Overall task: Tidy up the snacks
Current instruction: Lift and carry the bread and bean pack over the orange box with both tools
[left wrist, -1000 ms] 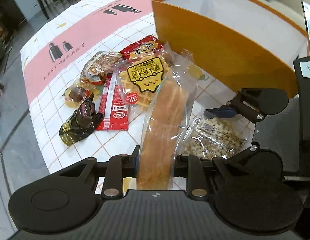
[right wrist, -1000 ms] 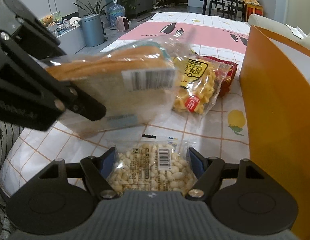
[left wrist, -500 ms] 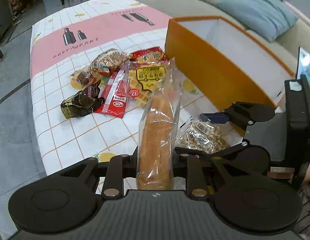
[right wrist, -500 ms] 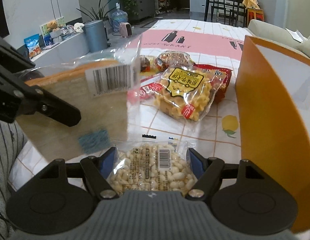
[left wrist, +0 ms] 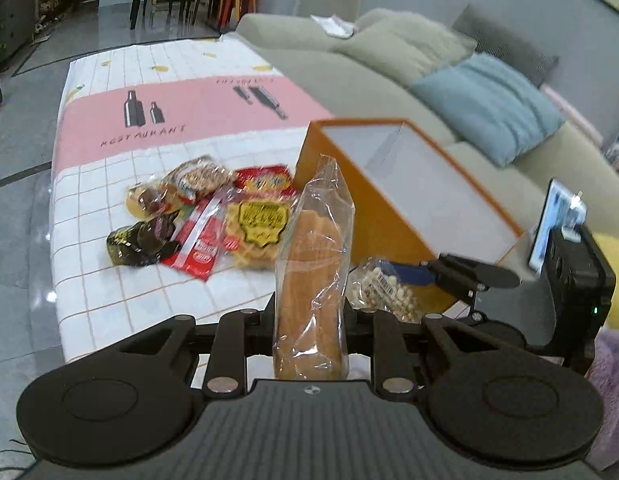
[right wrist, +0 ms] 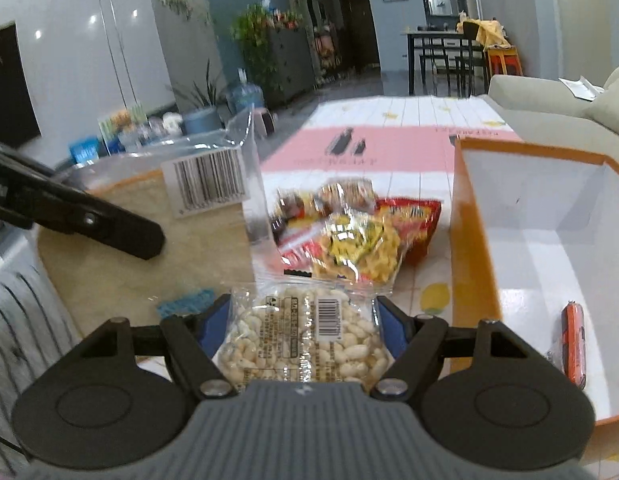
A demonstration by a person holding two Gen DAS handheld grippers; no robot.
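My left gripper [left wrist: 309,316] is shut on a bag of sliced bread [left wrist: 311,280] and holds it upright above the table; the bread also shows at the left of the right wrist view [right wrist: 149,256]. My right gripper [right wrist: 303,320] is shut on a clear peanut packet [right wrist: 305,340], also seen in the left wrist view [left wrist: 383,286], raised beside the orange box [right wrist: 471,248]. The box is open and white inside, with a red sausage [right wrist: 573,344] in it. It stands right of the bread in the left wrist view [left wrist: 365,216].
Several snack packs lie in a heap on the tiled tablecloth [left wrist: 121,292]: a yellow waffle pack [left wrist: 261,224], a red sachet [left wrist: 201,240], a dark packet [left wrist: 139,242], a red bag [right wrist: 413,216]. A sofa with cushions [left wrist: 485,108] stands behind the box.
Both grippers have risen with their loads. The views now look down from higher, and the inside of the orange box with the sausage has come into sight.
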